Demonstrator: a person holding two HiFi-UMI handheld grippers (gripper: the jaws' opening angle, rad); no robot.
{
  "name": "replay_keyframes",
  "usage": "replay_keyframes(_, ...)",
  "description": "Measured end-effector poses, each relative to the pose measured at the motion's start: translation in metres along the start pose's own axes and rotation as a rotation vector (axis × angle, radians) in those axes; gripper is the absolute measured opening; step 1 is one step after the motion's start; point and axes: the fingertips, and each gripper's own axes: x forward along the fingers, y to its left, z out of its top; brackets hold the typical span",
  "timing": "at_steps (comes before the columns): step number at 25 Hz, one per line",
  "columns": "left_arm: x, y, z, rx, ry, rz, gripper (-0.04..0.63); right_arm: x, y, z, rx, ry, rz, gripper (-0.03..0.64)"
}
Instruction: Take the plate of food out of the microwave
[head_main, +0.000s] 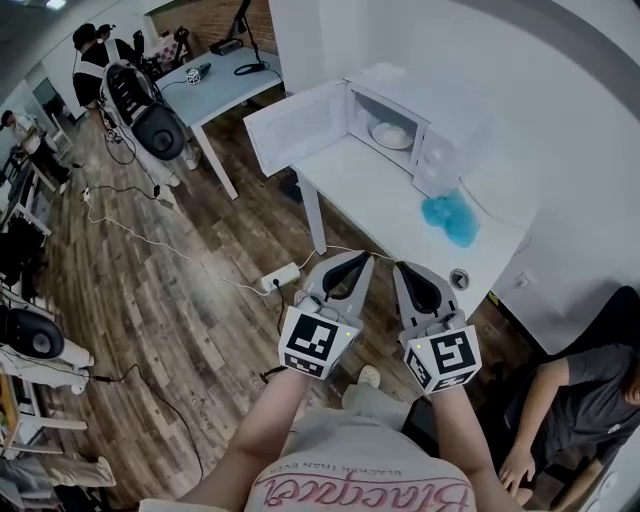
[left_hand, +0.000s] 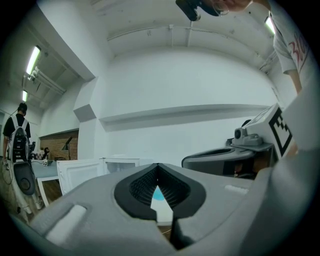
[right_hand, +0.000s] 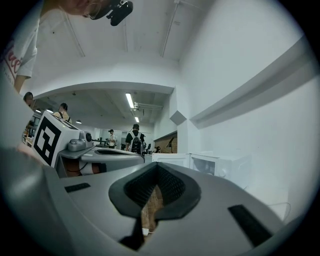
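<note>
The white microwave (head_main: 400, 125) stands at the far end of a white table (head_main: 390, 215) with its door (head_main: 295, 125) swung open to the left. Inside it sits a white plate of pale food (head_main: 392, 135). My left gripper (head_main: 362, 260) and right gripper (head_main: 400, 268) are side by side over the floor at the table's near edge, well short of the microwave. Both are shut and hold nothing. The left gripper (left_hand: 158, 166) looks level toward the open microwave (left_hand: 120, 164). In the right gripper view, the right gripper (right_hand: 158, 166) has the microwave (right_hand: 220, 167) to its right.
A blue cloth (head_main: 450, 217) lies on the table in front of the microwave. A power strip (head_main: 280, 275) and cables lie on the wooden floor by the table leg. A person (head_main: 590, 390) sits at the lower right. Another table (head_main: 220, 75) and standing people are further back.
</note>
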Motion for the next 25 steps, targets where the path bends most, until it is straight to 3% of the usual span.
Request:
replay_keyframes(11,0.084,0.032,-0.004,-0.025,0.008,0.052,0.005,0.056,-0.073,0.002,0.004,-0.006,0.042,0.009)
replay_keyframes(25,0.125,0.050,-0.020,-0.010,0.032,0.069,0.005,0.086,-0.104,-0.012,0.025,-0.006,0.051,0.009)
